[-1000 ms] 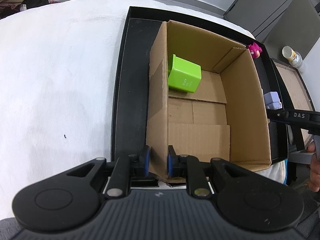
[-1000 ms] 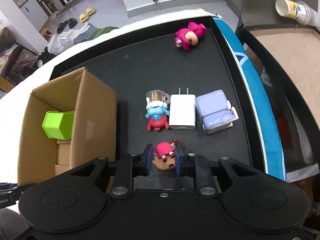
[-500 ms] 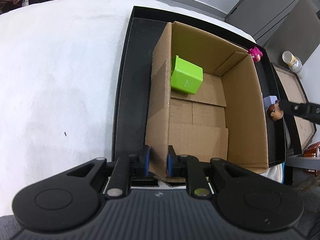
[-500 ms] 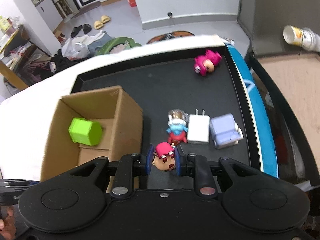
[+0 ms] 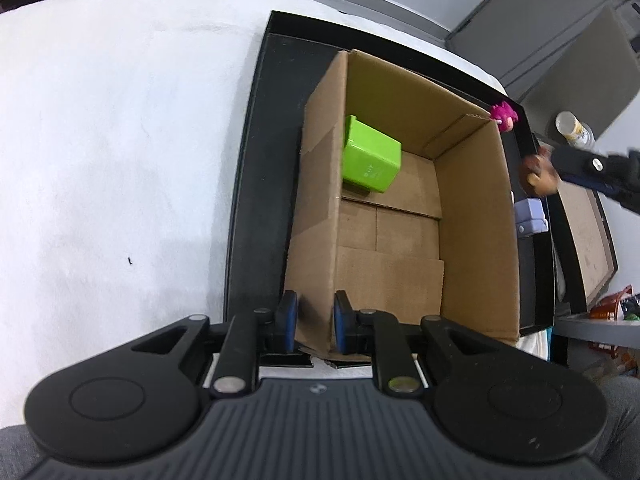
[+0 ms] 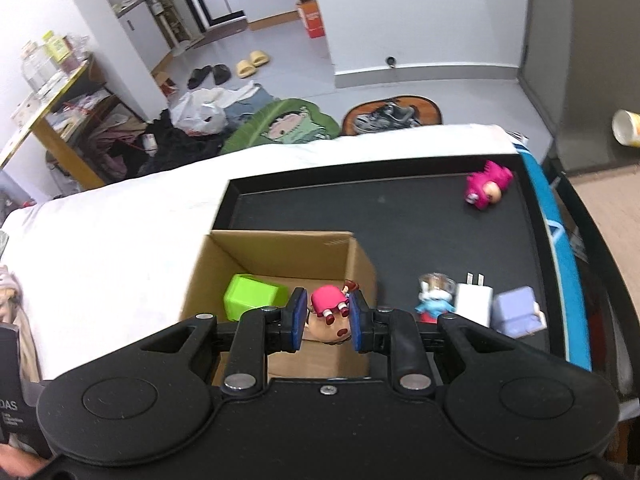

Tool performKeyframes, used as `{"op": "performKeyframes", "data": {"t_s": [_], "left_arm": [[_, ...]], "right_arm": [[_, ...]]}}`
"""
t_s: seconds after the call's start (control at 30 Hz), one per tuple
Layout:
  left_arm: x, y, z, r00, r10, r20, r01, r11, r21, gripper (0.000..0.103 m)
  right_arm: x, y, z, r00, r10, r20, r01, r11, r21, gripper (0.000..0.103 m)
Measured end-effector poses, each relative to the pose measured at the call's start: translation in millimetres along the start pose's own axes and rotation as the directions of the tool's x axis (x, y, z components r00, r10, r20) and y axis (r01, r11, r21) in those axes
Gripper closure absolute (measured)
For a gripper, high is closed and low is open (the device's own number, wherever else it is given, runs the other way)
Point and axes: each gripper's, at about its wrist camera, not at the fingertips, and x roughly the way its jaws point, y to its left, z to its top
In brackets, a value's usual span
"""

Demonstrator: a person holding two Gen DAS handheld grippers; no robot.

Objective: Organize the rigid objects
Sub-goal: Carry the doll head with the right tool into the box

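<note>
My left gripper (image 5: 314,320) is shut on the near left wall of an open cardboard box (image 5: 476,216) standing on a black tray (image 5: 260,184). Inside the box lies a green cube (image 5: 370,160). My right gripper (image 6: 326,322) is shut on a small figurine with a pink hat (image 6: 328,310), held in the air over the box's (image 6: 280,246) right wall. The same figurine (image 5: 538,174) shows at the right in the left wrist view, just outside the box. The green cube (image 6: 252,296) sits below it to the left.
On the tray (image 6: 400,216) right of the box are a blue-and-red figure (image 6: 434,300), a white charger (image 6: 474,300), a lilac toy armchair (image 6: 518,310) and, at the far corner, a magenta figure (image 6: 486,190). White cloth (image 5: 120,140) covers the table left of the tray.
My right gripper has lifted the pink-hatted figurine off the tray and carried it left, up over the box's right wall. The left gripper keeps its hold on the box wall.
</note>
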Motion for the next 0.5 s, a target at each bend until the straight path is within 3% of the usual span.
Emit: {"op": "performKeyframes", "data": {"t_s": [0.5], "left_arm": [[8.2, -1.4, -2.8, 1.0, 0.008, -0.015, -0.008, 1.0, 0.012, 0.086]], "right_arm": [[45.3, 36.3, -4.0, 0.997, -0.021, -0.077, 0.015, 0.997, -0.078, 0.08]]}}
